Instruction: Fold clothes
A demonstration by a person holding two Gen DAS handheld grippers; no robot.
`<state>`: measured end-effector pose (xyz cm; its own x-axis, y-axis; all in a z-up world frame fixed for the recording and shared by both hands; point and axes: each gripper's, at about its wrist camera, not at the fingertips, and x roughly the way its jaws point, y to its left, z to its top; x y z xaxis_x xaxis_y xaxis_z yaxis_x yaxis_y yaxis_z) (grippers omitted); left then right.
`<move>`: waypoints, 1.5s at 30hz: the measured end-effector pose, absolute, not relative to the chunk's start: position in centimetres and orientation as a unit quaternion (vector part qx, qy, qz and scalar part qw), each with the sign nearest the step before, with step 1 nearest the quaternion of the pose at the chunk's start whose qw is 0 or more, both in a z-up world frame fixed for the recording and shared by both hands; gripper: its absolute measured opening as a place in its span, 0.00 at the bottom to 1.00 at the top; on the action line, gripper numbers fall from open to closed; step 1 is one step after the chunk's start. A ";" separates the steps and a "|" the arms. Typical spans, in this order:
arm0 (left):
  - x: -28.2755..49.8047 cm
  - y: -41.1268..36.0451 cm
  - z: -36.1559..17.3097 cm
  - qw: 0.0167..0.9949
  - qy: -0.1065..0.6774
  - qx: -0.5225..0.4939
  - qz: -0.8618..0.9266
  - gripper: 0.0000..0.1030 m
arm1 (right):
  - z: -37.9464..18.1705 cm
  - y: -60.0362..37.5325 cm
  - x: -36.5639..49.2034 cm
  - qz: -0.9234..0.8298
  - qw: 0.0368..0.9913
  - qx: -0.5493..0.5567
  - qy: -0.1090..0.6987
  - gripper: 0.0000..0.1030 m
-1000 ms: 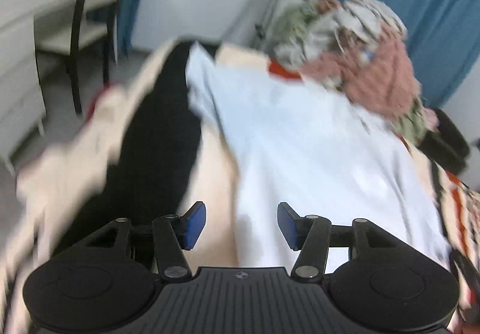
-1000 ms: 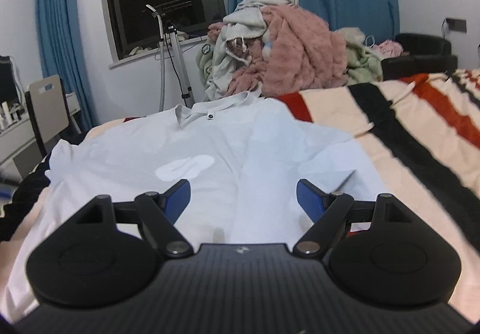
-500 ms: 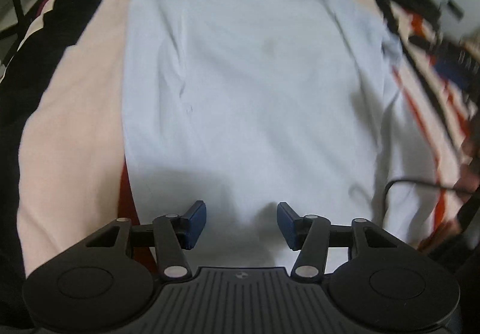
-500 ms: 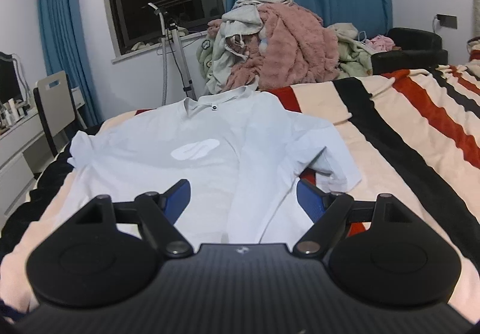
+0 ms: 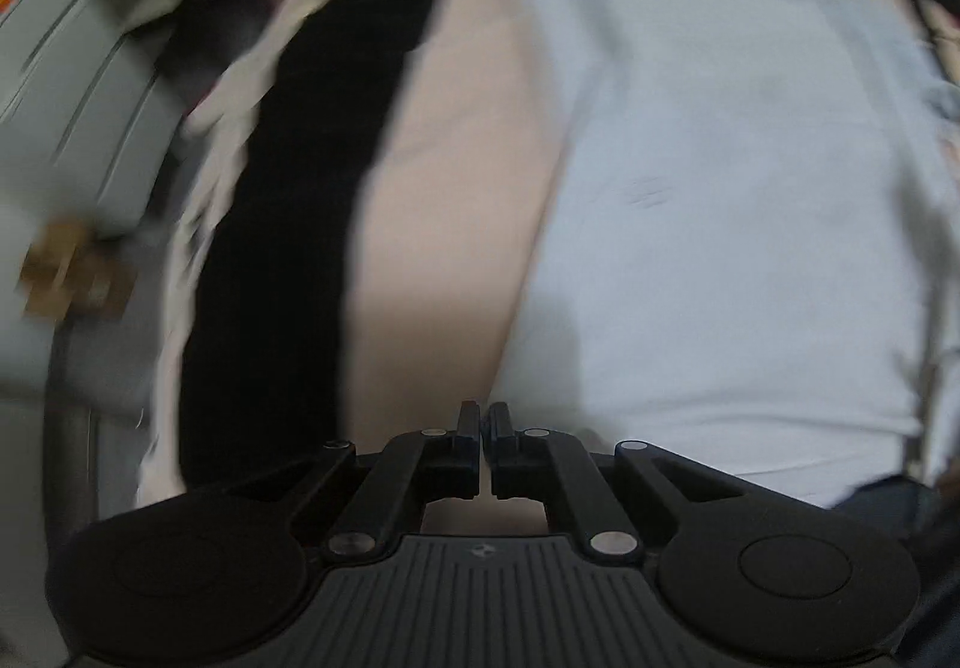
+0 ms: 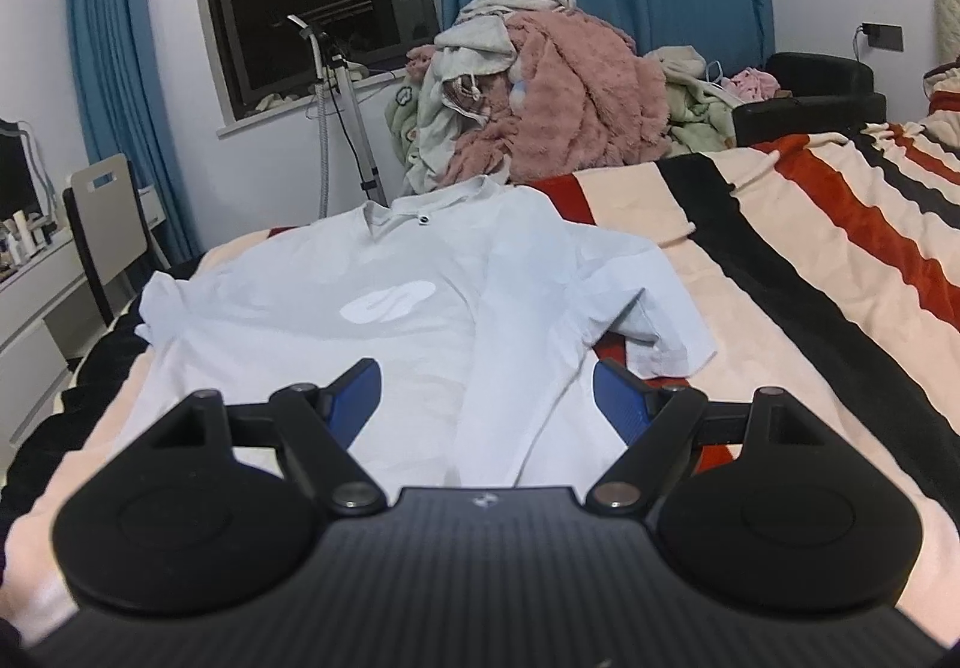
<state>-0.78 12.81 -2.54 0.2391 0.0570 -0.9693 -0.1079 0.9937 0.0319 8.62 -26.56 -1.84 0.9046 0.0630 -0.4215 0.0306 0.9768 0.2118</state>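
A light blue short-sleeved shirt [image 6: 420, 308] lies spread front up on the striped blanket [image 6: 780, 272], collar towards the window. My right gripper [image 6: 487, 377] hovers open over the shirt's lower half, nothing between its blue pads [image 6: 360, 392]. The left wrist view is blurred: the shirt [image 5: 720, 188] fills the right side, and its left edge runs down into my left gripper [image 5: 485, 419]. That gripper's fingers are pressed together at the shirt's bottom corner, seemingly pinching the cloth.
A heap of pink and grey laundry [image 6: 540, 86] sits beyond the collar. A chair [image 6: 108, 212] and white drawers [image 6: 30, 302] stand left of the bed, a black armchair [image 6: 816, 92] at the far right. Blue curtains flank a dark window.
My left gripper has shut and swung left to the shirt's left bottom edge. The right gripper has pulled back and risen slightly, still open.
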 end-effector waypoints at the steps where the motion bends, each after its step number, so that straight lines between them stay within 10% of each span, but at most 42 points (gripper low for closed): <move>1: -0.9 13.7 -2.3 0.781 0.620 -0.022 0.070 0.02 | -1.7 -26.4 8.6 0.011 0.971 0.105 0.215 0.77; 8: -1.3 10.6 1.4 0.844 0.533 0.007 0.054 0.59 | -0.7 -26.0 7.8 0.023 0.977 0.088 0.193 0.77; 14: 1.8 6.0 4.1 0.899 0.437 -0.005 0.013 0.81 | 0.1 -25.9 7.3 0.033 0.980 0.087 0.178 0.77; 28: 5.8 -4.5 2.9 0.979 0.194 0.053 -0.037 0.99 | 0.9 -26.4 6.7 0.018 0.987 0.073 0.142 0.77; 45: 7.5 0.9 -1.3 0.970 0.239 -0.001 -0.039 1.00 | -1.0 -25.8 8.4 0.016 0.981 0.081 0.175 0.77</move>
<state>7.52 0.93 -1.29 0.8824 -0.0760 -0.4644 0.0754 0.9970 -0.0200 8.36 -25.80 -1.02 0.9383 0.0604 -0.3404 -0.0039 0.9864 0.1644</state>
